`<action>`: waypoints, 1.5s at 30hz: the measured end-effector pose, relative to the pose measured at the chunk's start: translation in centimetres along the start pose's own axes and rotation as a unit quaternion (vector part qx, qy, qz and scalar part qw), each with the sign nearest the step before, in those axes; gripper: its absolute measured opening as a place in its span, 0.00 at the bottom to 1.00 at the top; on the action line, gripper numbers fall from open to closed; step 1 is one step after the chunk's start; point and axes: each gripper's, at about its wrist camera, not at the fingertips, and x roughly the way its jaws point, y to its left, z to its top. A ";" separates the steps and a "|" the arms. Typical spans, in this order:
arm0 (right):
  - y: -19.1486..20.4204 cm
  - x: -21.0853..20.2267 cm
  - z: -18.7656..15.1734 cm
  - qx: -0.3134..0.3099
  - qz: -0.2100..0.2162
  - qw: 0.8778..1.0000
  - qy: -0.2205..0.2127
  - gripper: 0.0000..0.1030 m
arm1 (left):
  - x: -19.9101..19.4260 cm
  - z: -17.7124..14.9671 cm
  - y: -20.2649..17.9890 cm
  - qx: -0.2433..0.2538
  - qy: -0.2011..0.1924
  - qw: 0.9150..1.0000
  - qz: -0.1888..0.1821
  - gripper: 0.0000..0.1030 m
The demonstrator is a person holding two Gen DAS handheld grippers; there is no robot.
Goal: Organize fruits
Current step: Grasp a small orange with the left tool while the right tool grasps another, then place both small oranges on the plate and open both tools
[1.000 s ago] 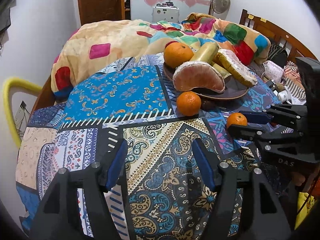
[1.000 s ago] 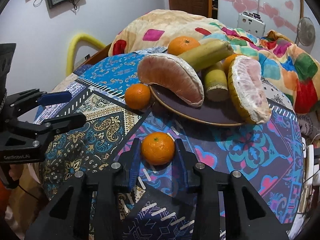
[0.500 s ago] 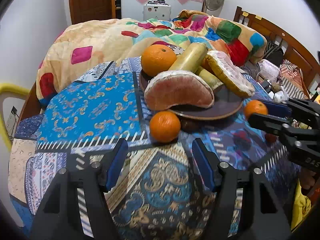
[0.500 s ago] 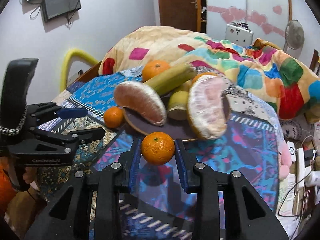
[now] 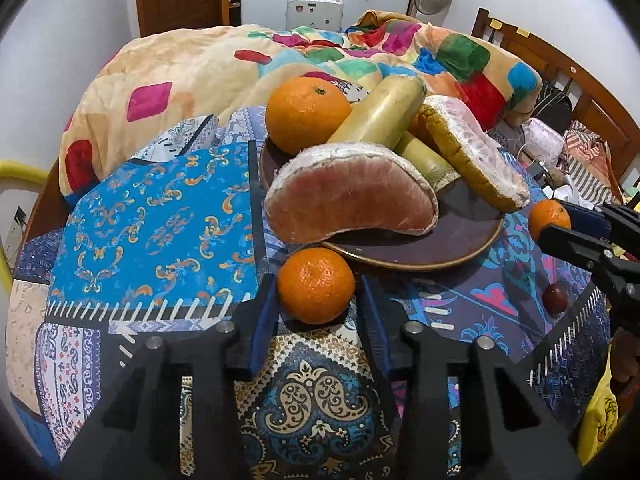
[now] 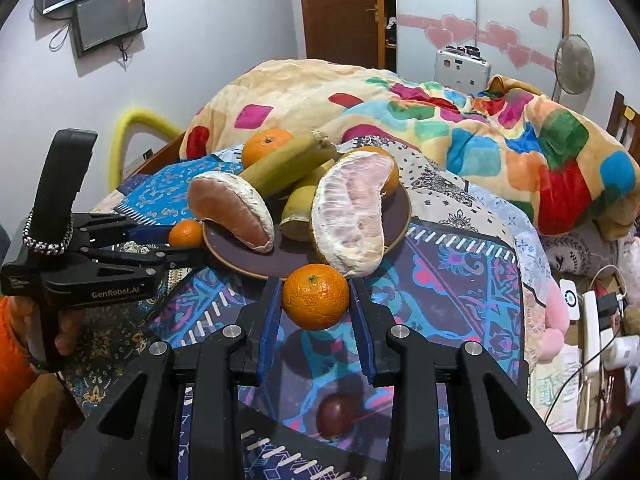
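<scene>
A brown plate [image 5: 460, 240] on the patterned cloth holds a big orange [image 5: 306, 114], bananas [image 5: 380, 114] and two pomelo wedges [image 5: 352, 200]. My left gripper [image 5: 316, 292] stands around a small tangerine [image 5: 316, 284] lying beside the plate's near rim; its pads touch or nearly touch the fruit. My right gripper [image 6: 316, 300] is shut on another tangerine [image 6: 316, 296] and holds it in the air by the plate [image 6: 400, 216]. That gripper [image 5: 556, 224] also shows at the right of the left wrist view.
A small dark red fruit [image 6: 336, 414] lies on the cloth under my right gripper; it also shows in the left wrist view [image 5: 555, 298]. A colourful blanket [image 5: 240, 64] is heaped behind the plate. Cables and chargers [image 6: 592, 312] lie at the right.
My left gripper moved forward to the tangerine by the plate and narrowed around it. My right gripper lifted its tangerine off the cloth and carried it toward the plate.
</scene>
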 end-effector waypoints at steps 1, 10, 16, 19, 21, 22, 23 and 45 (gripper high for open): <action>-0.1 0.0 0.0 0.000 0.000 1.000 -0.001 0.30 | 0.0 0.0 0.0 0.000 0.000 1.000 0.003 0.36; -0.5 0.1 0.7 0.005 0.001 1.000 -0.007 0.30 | -1.8 -0.2 -0.1 0.011 -0.019 1.000 -0.005 0.36; -0.3 0.5 2.5 -0.003 -0.002 1.000 -0.015 0.30 | -4.0 1.1 -0.1 0.012 -0.054 0.998 -0.012 0.36; -0.1 0.9 3.5 -0.007 0.001 1.000 -0.019 0.30 | -4.8 2.0 0.1 0.008 -0.068 0.998 -0.013 0.36; 0.2 1.3 4.3 -0.013 0.000 1.000 -0.020 0.30 | -5.0 2.7 0.4 0.003 -0.074 0.997 -0.015 0.36; 0.3 1.4 4.6 -0.015 0.000 1.000 -0.021 0.30 | -5.1 3.0 0.6 -0.001 -0.077 0.997 -0.016 0.36; 0.4 1.7 4.9 -0.018 -0.001 1.000 -0.021 0.30 | -5.2 3.3 0.7 -0.002 -0.079 0.997 -0.016 0.36; 1.9 4.0 7.6 -0.047 0.001 0.999 -0.017 0.43 | -4.3 4.1 0.4 0.014 -0.082 0.996 -0.023 0.36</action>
